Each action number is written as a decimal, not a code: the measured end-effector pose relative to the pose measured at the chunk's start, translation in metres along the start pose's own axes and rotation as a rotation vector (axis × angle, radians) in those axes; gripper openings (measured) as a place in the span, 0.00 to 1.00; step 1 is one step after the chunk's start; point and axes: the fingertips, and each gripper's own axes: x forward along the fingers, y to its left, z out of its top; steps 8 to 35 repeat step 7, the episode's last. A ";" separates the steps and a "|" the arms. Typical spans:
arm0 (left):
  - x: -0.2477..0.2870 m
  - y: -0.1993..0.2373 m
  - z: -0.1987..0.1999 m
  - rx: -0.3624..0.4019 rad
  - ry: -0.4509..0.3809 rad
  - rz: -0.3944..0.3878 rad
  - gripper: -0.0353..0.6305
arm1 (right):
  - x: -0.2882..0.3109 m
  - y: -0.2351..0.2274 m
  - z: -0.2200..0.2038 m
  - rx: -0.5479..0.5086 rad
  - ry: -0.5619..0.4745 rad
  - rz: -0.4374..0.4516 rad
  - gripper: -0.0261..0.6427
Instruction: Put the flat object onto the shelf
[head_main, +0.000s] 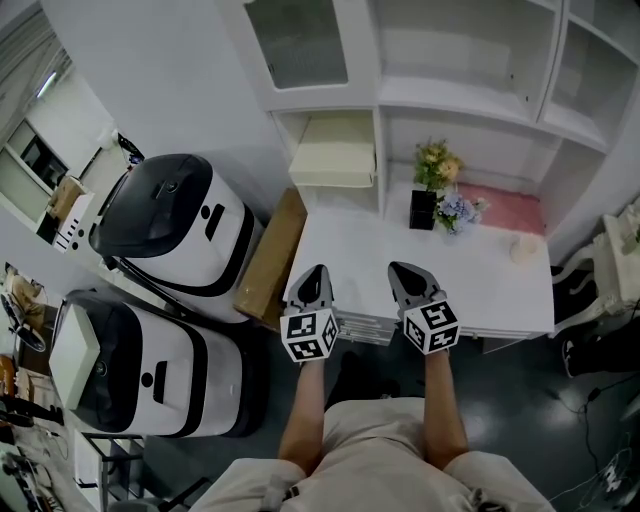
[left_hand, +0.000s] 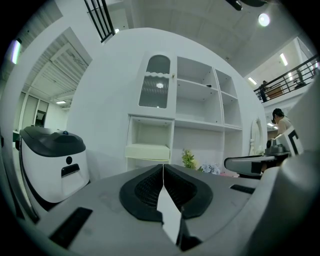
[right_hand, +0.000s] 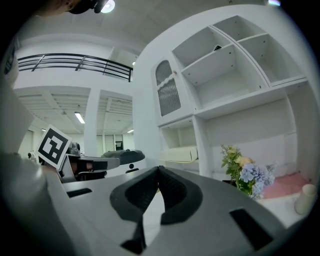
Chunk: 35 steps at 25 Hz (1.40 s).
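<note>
1. Left tongs (head_main: 316, 275): jaws pressed together at the tips, nothing between them. Right tongs (head_main: 405, 272): the same, closed and empty. Both hang over the near edge of the white table (head_main: 480, 295), apart from everything on it.
2. Task's thing: a flat cream box (head_main: 333, 160) lies level in the lower left compartment of the shelf (head_main: 378, 150), filling most of the opening's width. Judgement: this is the flat object and it is already in place. A brown cardboard panel (head_main: 270, 258) leans beside the table's left end and is also flat, so I cannot rule it out as the one meant.
3. Also on the table: flowers in a dark vase (head_main: 437, 185), a pink mat (head_main: 510, 208) and a small pale cup (head_main: 525, 247) toward the right end.
4. Risk A: if the box must be gripped again, closed tongs pushed at its front edge would only shove it deeper or skew it against the compartment wall. They need to open first.
5. Risk B: the box looks wide and thin. A pinch at one corner would likely let it droop or twist, so it should be held on both sides.
6. Risk C: a reach by the right tongs toward the shelf passes near the vase, and a sideways sweep could tip it.
7. Risk D: if the cardboard panel is the target, it is wedged between the table and a white machine (head_main: 175, 220), and a one-sided pull may jam it.
</note>
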 end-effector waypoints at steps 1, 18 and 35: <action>0.000 0.000 -0.001 -0.001 0.000 0.000 0.07 | 0.000 0.000 -0.002 0.000 0.003 -0.001 0.14; 0.002 0.001 -0.002 -0.004 0.007 0.002 0.07 | -0.002 -0.002 -0.006 -0.005 0.016 0.001 0.14; 0.002 0.001 -0.002 -0.004 0.007 0.002 0.07 | -0.002 -0.002 -0.006 -0.005 0.016 0.001 0.14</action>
